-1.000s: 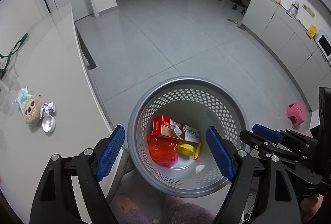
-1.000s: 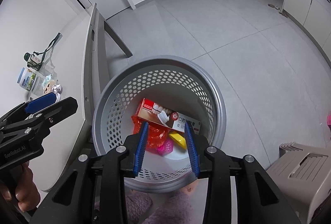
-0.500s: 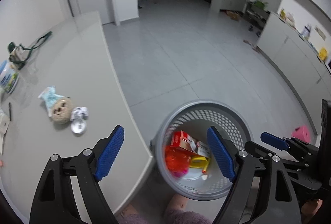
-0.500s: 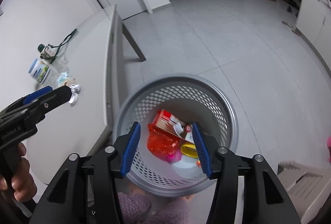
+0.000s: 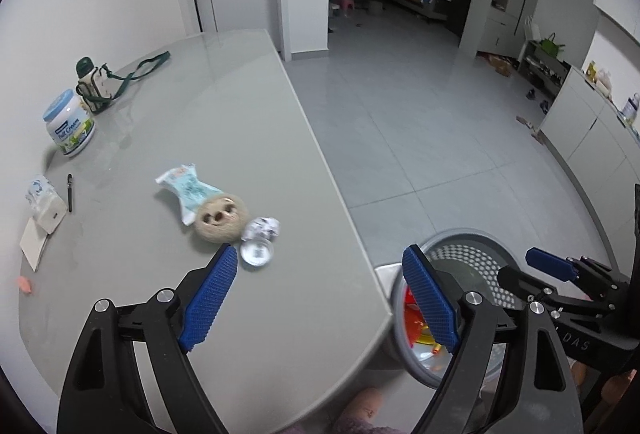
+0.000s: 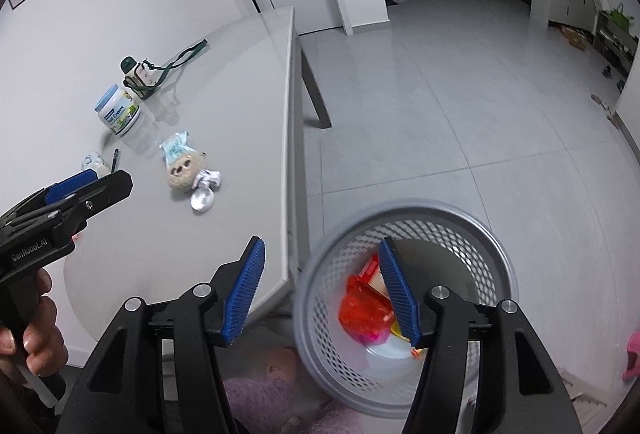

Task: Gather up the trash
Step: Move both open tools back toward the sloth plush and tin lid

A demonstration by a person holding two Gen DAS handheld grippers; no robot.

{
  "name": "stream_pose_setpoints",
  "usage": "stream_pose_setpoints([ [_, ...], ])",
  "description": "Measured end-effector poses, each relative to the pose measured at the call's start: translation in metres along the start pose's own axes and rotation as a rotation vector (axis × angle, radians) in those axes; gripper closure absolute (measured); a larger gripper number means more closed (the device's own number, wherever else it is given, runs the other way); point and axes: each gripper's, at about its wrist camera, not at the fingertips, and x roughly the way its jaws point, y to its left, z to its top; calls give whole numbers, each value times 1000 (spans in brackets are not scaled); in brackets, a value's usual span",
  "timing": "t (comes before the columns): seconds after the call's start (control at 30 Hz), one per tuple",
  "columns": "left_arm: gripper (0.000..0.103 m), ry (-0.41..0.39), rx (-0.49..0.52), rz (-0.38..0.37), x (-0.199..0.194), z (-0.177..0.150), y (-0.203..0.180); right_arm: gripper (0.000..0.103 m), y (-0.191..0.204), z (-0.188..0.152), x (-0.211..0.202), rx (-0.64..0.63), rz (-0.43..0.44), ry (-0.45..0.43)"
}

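A grey perforated trash basket (image 6: 496, 234) stands on the floor beside the table and holds a red wrapper (image 6: 362, 310) and other trash; it also shows in the left wrist view (image 5: 476, 258). On the grey table (image 5: 248, 105) lie a crumpled paper ball (image 5: 262, 226), a round foil lid (image 5: 257, 253), a light blue wrapper (image 5: 188, 187) and a small plush face (image 5: 220, 218). My left gripper (image 5: 318, 298) is open and empty above the table's near edge. My right gripper (image 6: 320, 294) is open and empty above the basket's left rim.
A milk powder jar (image 5: 69, 123), a small bottle with a green strap (image 5: 94, 87), a pen (image 5: 70, 187), a tissue pack (image 5: 42, 199) and a small orange bit (image 5: 26, 285) sit at the table's left. Cabinets (image 5: 592, 129) line the right wall. A pink stool (image 6: 632, 350) stands right of the basket.
Both grippers have swung up and left, away from over the basket toward the table. The right gripper has opened wider. The basket contents have not changed.
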Motion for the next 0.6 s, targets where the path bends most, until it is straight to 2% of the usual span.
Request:
stream_pose_setpoints([
  [0.17,20,-24,15,9,-7,12,29,45,26,20,5,-17,-11,9],
  [0.27,20,-54,23,16,-18,23,50,44,45,35,0,-29,-19,-31],
  [0.33,20,-75,25,18,-26,28,62,40,55,42,-3,-23,-19,-62],
  [0.6,19,-96,12,21,-45,35,115,40,94,50,11,-9,-27,-76],
])
